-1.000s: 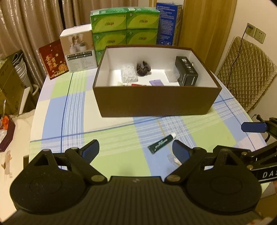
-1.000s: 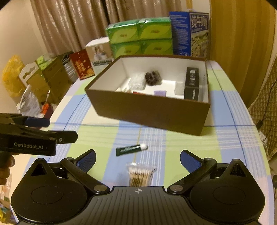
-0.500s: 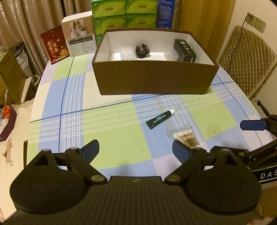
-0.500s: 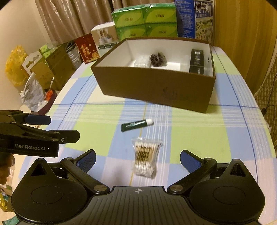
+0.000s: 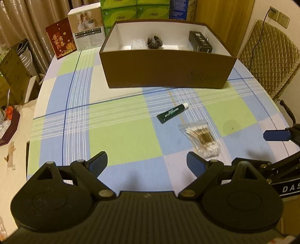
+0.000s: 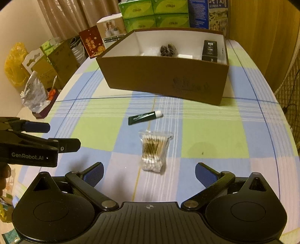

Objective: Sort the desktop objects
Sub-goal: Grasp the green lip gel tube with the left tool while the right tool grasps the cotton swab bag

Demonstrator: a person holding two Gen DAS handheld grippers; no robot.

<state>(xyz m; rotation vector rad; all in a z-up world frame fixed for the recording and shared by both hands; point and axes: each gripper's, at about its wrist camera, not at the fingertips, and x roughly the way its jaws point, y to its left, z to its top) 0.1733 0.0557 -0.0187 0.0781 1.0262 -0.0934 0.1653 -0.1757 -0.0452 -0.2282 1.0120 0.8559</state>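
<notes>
A dark green tube [image 5: 172, 113] with a white cap and a clear bag of cotton swabs [image 5: 202, 138] lie on the checked tablecloth in front of a brown open box [image 5: 168, 69]. They also show in the right wrist view: the tube [image 6: 144, 117], the swab bag [image 6: 154, 151], the box [image 6: 165, 82]. Inside the box are a dark scrunchie [image 5: 154, 41] and a black carton [image 5: 200, 41]. My left gripper [image 5: 147, 163] is open and empty, near the table's front edge. My right gripper [image 6: 149, 173] is open and empty, just short of the swab bag.
Green tissue packs [image 5: 135, 9], a white product box [image 5: 86, 28] and a red card [image 5: 61, 42] stand behind the brown box. A quilted chair [image 5: 268, 62] is at the right. Cartons and bags [image 6: 37, 75] crowd the floor at the left.
Both grippers have drawn back toward the table's front edge, so the box looks farther and the swab bag came fully into view. Both stayed open.
</notes>
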